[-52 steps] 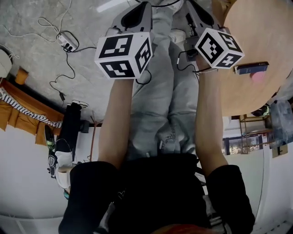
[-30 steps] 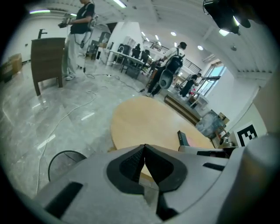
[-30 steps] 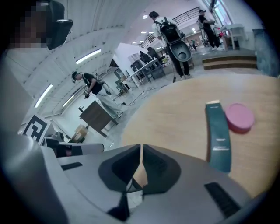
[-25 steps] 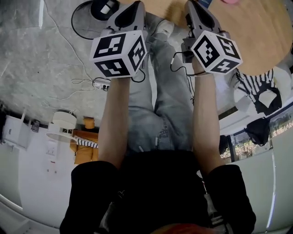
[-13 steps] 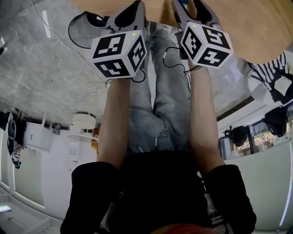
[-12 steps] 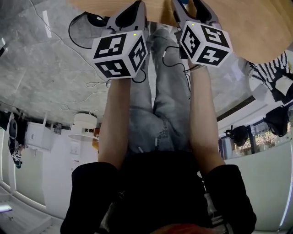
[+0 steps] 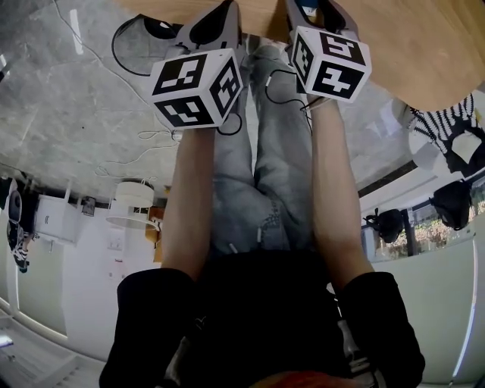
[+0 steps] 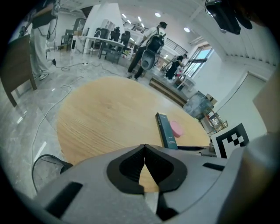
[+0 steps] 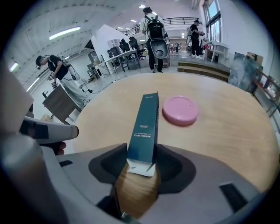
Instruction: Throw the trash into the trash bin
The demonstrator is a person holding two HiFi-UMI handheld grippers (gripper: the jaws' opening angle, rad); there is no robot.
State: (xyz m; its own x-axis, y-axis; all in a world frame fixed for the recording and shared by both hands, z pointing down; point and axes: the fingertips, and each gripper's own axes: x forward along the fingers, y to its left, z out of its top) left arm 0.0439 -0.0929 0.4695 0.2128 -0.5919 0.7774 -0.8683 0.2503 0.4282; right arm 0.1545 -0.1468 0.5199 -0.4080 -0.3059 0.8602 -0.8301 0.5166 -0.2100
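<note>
A long dark teal box lies on the round wooden table, with a flat pink disc just beyond it to the right. My right gripper points steeply down over the box's near end. Its jaws stand apart with that end between the pads, close to both, and no squeeze shows. My left gripper hovers over the table's near edge, jaws shut and empty; the box and disc lie ahead to its right. In the head view both grippers reach over the table's edge.
A dark round object with a black cable lies on the grey floor left of the table. White cables and a white stool are on the floor further left. People with backpacks stand beyond the table.
Both grippers have come forward and down from over the floor to the table's edge. The right gripper's marker cube has tipped further down toward the box.
</note>
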